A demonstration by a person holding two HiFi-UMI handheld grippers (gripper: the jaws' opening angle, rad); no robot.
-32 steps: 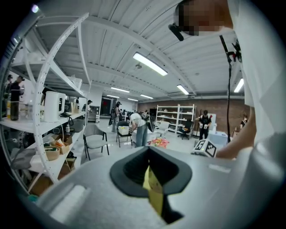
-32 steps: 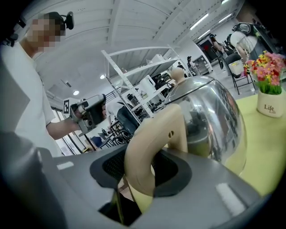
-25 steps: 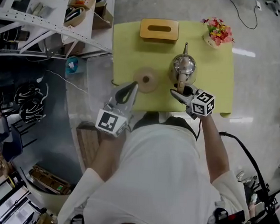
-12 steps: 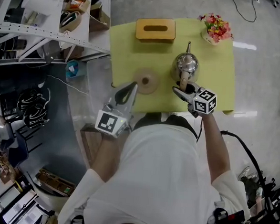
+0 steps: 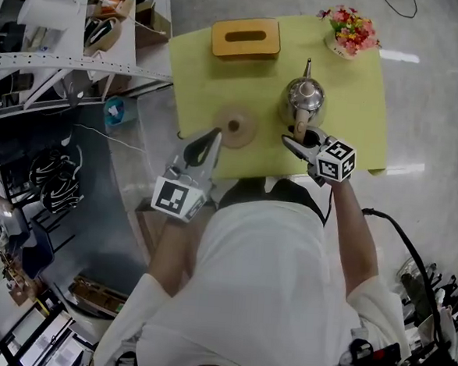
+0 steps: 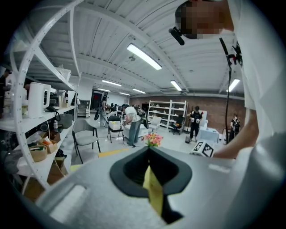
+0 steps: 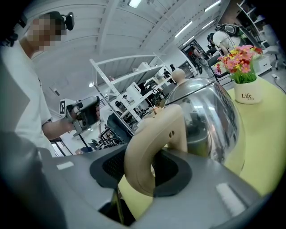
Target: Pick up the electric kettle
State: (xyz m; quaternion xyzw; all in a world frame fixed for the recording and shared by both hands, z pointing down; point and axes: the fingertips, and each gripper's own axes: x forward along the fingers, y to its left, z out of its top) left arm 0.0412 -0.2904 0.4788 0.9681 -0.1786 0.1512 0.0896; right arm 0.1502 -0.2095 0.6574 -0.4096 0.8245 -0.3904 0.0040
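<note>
Around one kettle (image 5: 305, 98) handle (image 7: 149, 147), right tongs (image 5: 297, 138) spread; left tongs (image 5: 214, 134) (empty) pressed together.

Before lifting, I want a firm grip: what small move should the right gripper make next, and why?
Probably close the right gripper on the curved beige handle, which stands between its open jaws, with the shiny steel kettle resting on the yellow table.

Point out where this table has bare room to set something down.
The table is bare on its right side, between the kettle and the right edge, below the flower pot. The left strip between the tissue box and the round base is also bare. The near edge is crowded: the base, the left gripper, and the right gripper at the kettle's handle.
</note>
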